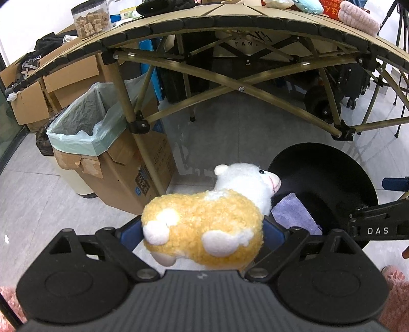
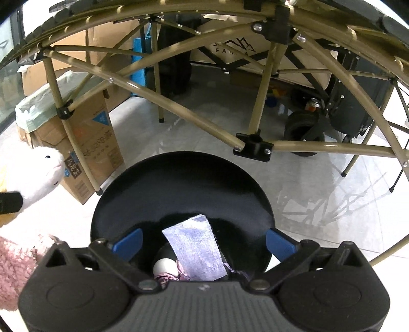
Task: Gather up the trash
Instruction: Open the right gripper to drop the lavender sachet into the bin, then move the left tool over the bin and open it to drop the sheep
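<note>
In the left wrist view, a yellow-and-white plush sheep (image 1: 204, 224) sits crosswise between the blue pads (image 1: 274, 231) of my left gripper (image 1: 202, 229), which is shut on its body. The sheep's white head also shows at the left edge of the right wrist view (image 2: 43, 173). My right gripper (image 2: 204, 241) hangs open over a round black bin (image 2: 179, 184). A purple cloth (image 2: 196, 247) lies in the bin, clear of both blue pads (image 2: 127, 242). The bin (image 1: 322, 178) and the purple cloth (image 1: 294, 214) lie just right of the sheep.
A cardboard box lined with a pale green bag (image 1: 84, 125) stands on the floor to the left, beside a leg of the folding table (image 1: 204, 23). More boxes and a wheeled cart (image 2: 304, 127) stand behind. A pink fuzzy sleeve (image 2: 15, 268) is at lower left.
</note>
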`<state>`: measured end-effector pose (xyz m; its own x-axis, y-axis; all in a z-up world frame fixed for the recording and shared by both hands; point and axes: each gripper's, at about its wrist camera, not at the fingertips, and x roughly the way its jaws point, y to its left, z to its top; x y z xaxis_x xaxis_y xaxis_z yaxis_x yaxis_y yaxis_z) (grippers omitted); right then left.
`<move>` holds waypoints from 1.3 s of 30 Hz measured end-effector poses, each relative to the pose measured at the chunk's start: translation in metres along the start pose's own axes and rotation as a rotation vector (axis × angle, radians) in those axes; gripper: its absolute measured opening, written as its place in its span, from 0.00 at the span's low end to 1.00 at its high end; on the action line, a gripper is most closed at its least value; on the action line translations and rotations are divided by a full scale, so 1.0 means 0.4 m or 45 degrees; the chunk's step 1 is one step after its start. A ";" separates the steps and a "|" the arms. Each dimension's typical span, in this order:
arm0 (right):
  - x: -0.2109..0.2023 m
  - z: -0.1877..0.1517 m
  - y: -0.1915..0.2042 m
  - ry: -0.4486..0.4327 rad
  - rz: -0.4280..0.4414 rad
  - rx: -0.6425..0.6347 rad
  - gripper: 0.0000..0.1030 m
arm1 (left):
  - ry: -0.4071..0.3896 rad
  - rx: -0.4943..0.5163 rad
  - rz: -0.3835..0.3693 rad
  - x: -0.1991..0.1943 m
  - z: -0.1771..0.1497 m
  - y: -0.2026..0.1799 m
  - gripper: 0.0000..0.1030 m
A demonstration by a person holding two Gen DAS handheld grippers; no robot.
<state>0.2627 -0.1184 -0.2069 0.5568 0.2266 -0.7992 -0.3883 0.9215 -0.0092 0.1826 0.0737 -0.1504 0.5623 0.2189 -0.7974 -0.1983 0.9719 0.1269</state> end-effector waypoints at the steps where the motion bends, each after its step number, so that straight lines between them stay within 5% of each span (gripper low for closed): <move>1: 0.000 0.000 0.000 0.002 -0.003 0.001 1.00 | 0.001 0.006 0.001 0.001 -0.001 -0.002 0.91; 24: -0.063 -0.007 -0.085 0.053 -0.125 0.086 1.00 | 0.061 0.147 -0.042 0.024 -0.023 -0.097 0.91; 39: -0.145 0.009 -0.160 -0.043 -0.174 0.163 1.00 | 0.065 0.245 -0.113 0.031 -0.016 -0.196 0.91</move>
<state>0.2578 -0.1896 -0.1576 0.6229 0.1049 -0.7752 -0.2118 0.9766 -0.0380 0.1999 -0.0002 -0.1740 0.5281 0.1321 -0.8389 0.0096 0.9868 0.1614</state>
